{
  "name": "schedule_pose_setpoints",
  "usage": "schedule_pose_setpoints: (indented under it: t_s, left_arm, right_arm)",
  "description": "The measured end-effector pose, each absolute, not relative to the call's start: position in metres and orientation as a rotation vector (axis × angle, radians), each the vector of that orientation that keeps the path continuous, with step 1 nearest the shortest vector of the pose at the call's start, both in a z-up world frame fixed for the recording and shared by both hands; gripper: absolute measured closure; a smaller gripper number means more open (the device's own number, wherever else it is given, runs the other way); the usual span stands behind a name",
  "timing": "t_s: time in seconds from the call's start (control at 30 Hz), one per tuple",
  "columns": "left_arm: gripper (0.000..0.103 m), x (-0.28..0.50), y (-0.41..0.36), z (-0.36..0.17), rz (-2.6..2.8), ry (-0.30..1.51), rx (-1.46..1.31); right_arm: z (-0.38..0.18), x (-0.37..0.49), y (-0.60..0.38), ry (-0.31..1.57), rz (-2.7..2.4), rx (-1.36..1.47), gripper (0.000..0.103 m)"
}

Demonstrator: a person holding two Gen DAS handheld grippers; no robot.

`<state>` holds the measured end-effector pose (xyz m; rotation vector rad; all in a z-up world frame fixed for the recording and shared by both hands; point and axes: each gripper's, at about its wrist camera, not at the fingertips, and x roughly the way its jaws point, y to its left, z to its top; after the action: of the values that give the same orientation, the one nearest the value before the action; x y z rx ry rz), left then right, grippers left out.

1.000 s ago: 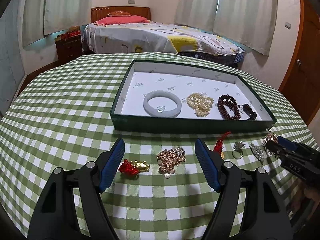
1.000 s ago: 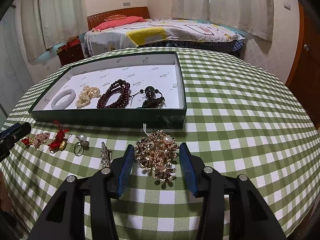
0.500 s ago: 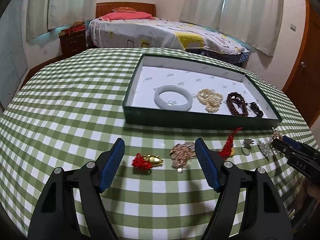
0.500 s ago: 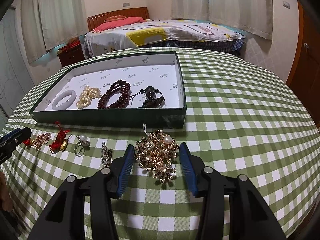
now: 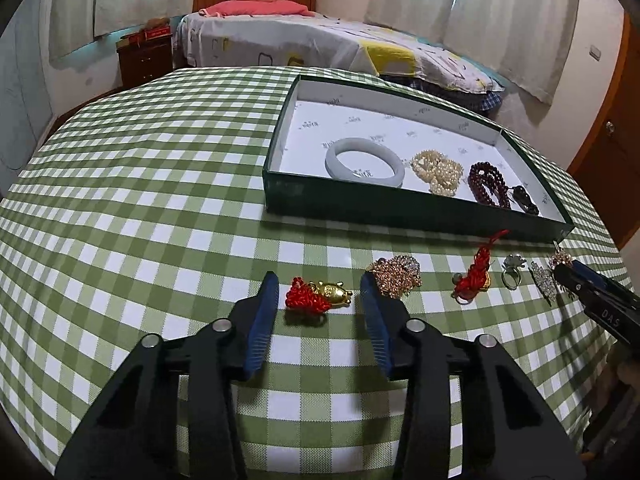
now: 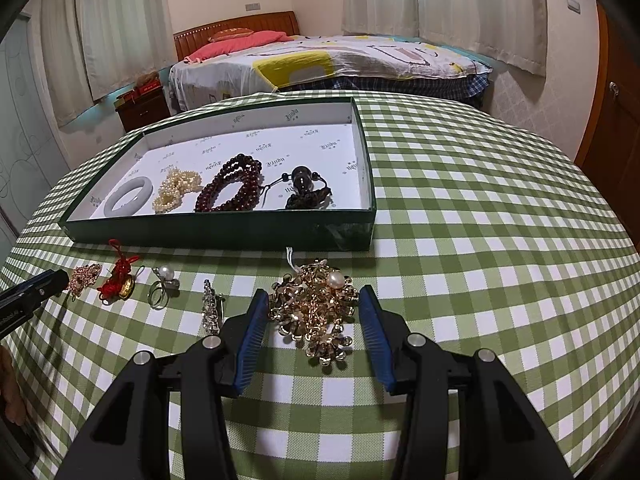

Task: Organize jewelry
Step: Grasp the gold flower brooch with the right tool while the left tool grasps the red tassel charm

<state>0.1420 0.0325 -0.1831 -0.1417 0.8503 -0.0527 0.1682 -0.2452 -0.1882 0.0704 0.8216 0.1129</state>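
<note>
Left wrist view: the left gripper [image 5: 319, 298] is seen with its blue-padded fingers [image 5: 262, 320] spread wide and nothing held; a gold charm with a red knotted tassel [image 5: 318, 296] lies on the green-checked desk [image 5: 140, 200] between the fingertips, touched by neither. Just beside the right-hand finger a rose-gold chain cluster [image 5: 396, 278] is heaped, partly hidden by that finger. Further right a second red-tasselled charm [image 5: 478, 270], a ring [image 5: 511, 270] and a crystal brooch [image 5: 543, 280] are laid in a row, with the tip of the right gripper [image 5: 592, 292] at the end of it. Behind them stands a dark green tray [image 5: 360, 206] lined in white, in which a pale jade bangle [image 5: 364, 158], a pearl strand [image 5: 438, 172], a dark red bead bracelet [image 5: 488, 184] and a dark bead pendant [image 5: 526, 200] are set side by side. A bed [image 5: 320, 40] is seen beyond the desk. Right wrist view: the right gripper [image 6: 314, 316] is likewise wide open and empty, and a large gold floral brooch with a pearl [image 6: 316, 308] rests on the desk [image 6: 480, 220] between its fingers [image 6: 252, 336], untouched. To its left the crystal brooch [image 6: 210, 312], ring [image 6: 162, 286], red-tasselled charm [image 6: 118, 280] and chain cluster [image 6: 84, 276] are lined up, the left gripper [image 6: 28, 296] reaching in at the edge. The tray [image 6: 220, 232] stands just behind the row.
</note>
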Motion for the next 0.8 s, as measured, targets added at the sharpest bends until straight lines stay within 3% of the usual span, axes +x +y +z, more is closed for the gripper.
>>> schedule_pose_setpoints:
  t_s: [0.1,0.8]
  left_arm:
    - [0.077,0.143,0.034,-0.184,-0.066,0.856,-0.146]
    - [0.080,0.132,0.039,-0.176,-0.074,0.831,-0.151]
  right_arm:
    - [-0.188,0.168,-0.245,0.821,0.113,0.071,0.056]
    - [-0.187,0.168,-0.244,0.812,0.115,0.078,0.056]
